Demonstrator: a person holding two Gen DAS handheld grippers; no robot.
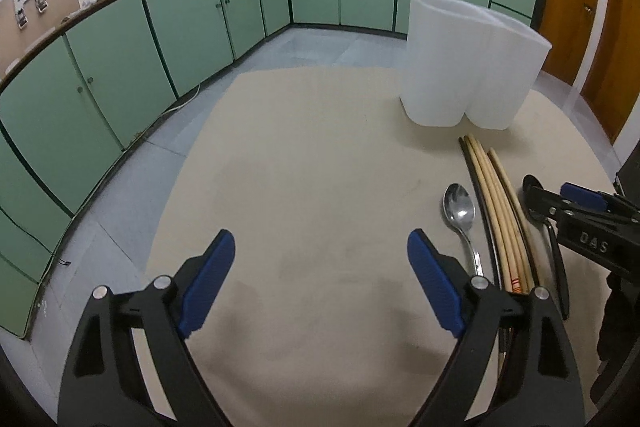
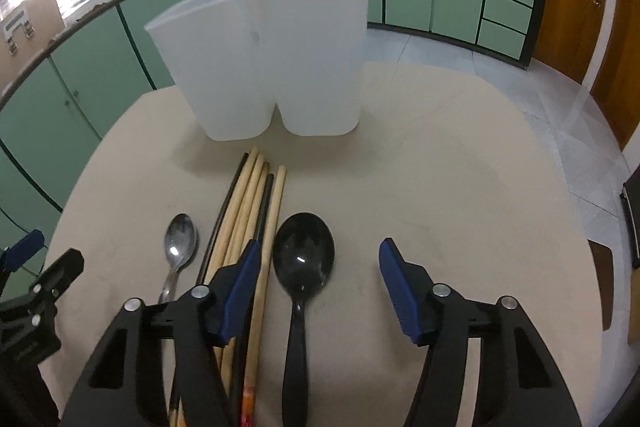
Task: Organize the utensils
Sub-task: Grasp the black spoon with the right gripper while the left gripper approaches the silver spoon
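A white two-compartment holder (image 2: 272, 63) stands at the far side of the beige table; it also shows in the left wrist view (image 1: 472, 63). In front of it lie a bundle of chopsticks (image 2: 248, 211), a metal spoon (image 2: 180, 243) to their left and a black spoon (image 2: 304, 259) to their right. My right gripper (image 2: 320, 259) is open, low over the black spoon, which lies between its fingers. My left gripper (image 1: 320, 251) is open and empty over bare table, left of the metal spoon (image 1: 460, 211) and chopsticks (image 1: 500, 211).
Green cabinets (image 1: 160, 27) run around the room beyond the table edge. A dark object (image 2: 632, 223) and a brown one (image 2: 600, 287) sit at the table's right edge. The right gripper's body shows in the left wrist view (image 1: 580, 223).
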